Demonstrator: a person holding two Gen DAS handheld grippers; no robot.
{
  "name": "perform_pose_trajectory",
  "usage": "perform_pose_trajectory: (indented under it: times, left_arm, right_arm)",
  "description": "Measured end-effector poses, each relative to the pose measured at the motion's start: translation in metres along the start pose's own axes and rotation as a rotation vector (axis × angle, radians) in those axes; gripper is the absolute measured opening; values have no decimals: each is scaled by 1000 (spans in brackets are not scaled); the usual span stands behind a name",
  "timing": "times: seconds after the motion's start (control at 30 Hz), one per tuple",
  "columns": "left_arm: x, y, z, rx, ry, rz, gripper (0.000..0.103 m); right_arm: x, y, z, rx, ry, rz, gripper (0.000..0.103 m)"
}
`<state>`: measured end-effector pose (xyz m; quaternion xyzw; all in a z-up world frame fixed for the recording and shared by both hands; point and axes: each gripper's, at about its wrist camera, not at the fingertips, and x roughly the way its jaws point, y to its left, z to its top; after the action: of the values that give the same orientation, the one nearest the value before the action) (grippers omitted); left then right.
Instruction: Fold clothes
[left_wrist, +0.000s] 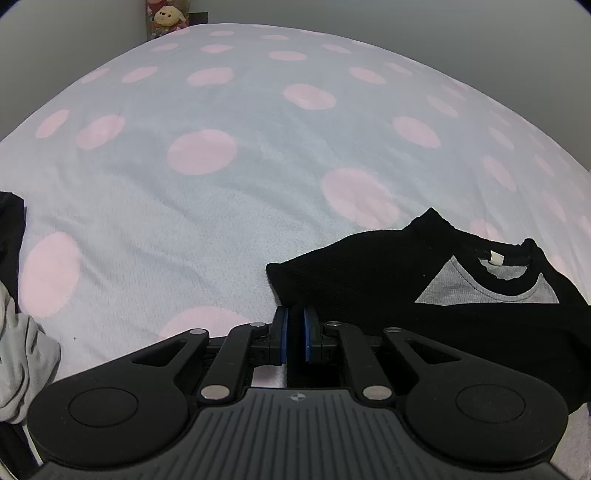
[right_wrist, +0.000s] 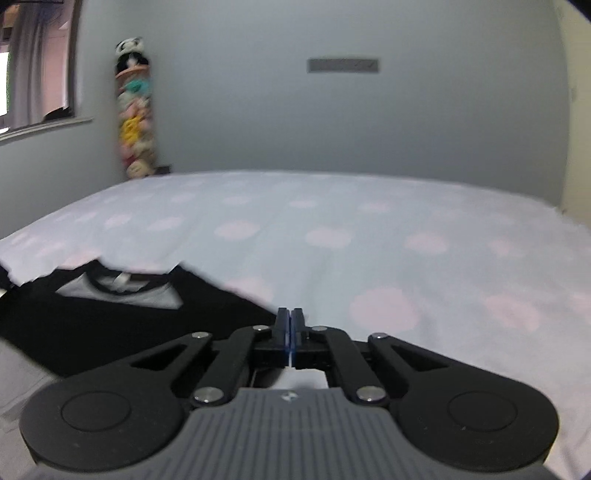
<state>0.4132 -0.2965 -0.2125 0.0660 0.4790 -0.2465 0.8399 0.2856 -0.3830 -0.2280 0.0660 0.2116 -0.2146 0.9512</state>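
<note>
The limp, lightweight black knit shirt with grey chest panel (left_wrist: 369, 269) lay on the pink-dotted blue bedspread (left_wrist: 221, 192), its edge clenched in the left claw (left_wrist: 295, 332); the right claw (right_wrist: 291, 328) was closed empty.

Shirt (left_wrist: 369, 266) on bedspread (left_wrist: 221, 206), plush toys (right_wrist: 135, 110) behind

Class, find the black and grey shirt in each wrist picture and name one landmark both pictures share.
Left wrist: the black and grey shirt lies at lower right, its neckline toward the right edge.
Right wrist: the same shirt lies at lower left, neckline up.
Shared landmark: the pink-spotted bedspread under it.
</note>
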Motion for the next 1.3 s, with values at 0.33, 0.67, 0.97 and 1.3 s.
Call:
perform_pose_trajectory:
  times: [0.33, 0.67, 0.97, 1.3]
  left_arm:
    - [0, 1, 0, -6, -1, -2, 6]
    - [1, 2, -2, -10, -8, -9, 6]
    - [-1, 5, -3, -34, -21, -15, 7]
    - [-81, 17, -18, -9, -41, -3, 13]
  right_arm:
    - [2, -8, -12, 49, 72, 169, 34]
    - [3, -7, -21, 92, 33, 137, 5]
    - [18, -24, -32, 156, 71, -64, 13]
    - [-10, -31, -19, 262, 55, 35, 54]
